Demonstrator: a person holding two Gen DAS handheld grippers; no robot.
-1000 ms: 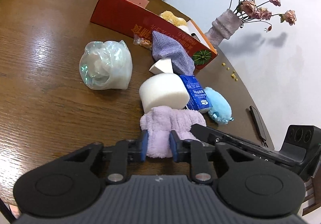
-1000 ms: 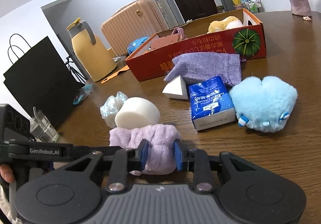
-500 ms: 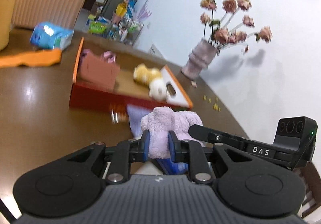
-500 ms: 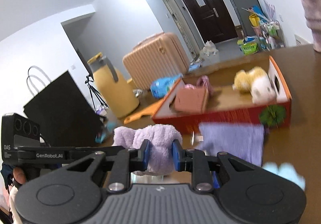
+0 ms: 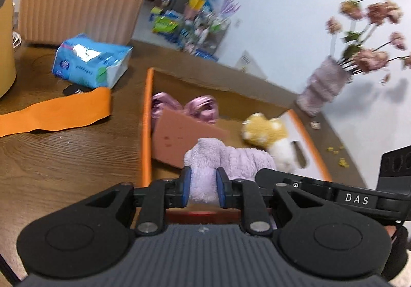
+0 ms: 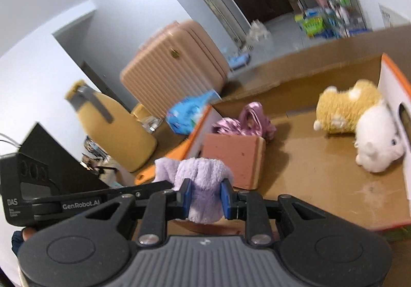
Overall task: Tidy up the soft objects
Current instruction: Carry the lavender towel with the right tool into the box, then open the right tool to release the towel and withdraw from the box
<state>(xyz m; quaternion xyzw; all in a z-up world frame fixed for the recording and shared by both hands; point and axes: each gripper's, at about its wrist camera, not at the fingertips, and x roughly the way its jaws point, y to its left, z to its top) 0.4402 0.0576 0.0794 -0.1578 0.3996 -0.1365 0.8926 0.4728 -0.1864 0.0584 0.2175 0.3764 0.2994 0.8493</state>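
A fluffy lilac towel (image 5: 226, 158) hangs in the air between both grippers. My left gripper (image 5: 203, 190) is shut on one end and my right gripper (image 6: 204, 199) is shut on the other end of the lilac towel (image 6: 203, 176). It is held over the near rim of the orange cardboard box (image 5: 145, 132). Inside the box (image 6: 321, 184) lie a pink sponge block (image 6: 231, 158), a shiny pink scrunchie (image 6: 246, 119), a yellow plush toy (image 6: 344, 107) and a white plush toy (image 6: 377, 143). The other gripper's black body crosses each view beside the towel.
On the brown table (image 5: 64, 158) lie a blue tissue pack (image 5: 90, 62) and an orange strip (image 5: 51, 114). A vase of dried pink flowers (image 5: 326, 86) stands past the box. A pink suitcase (image 6: 174, 68), a yellow jug (image 6: 115, 122) and a black bag (image 6: 51, 158) stand at the left.
Both grippers lifted the lilac towel off the table and carried it forward to above the orange box. The sponge, tissue pack and blue plush left on the table have dropped out of view.
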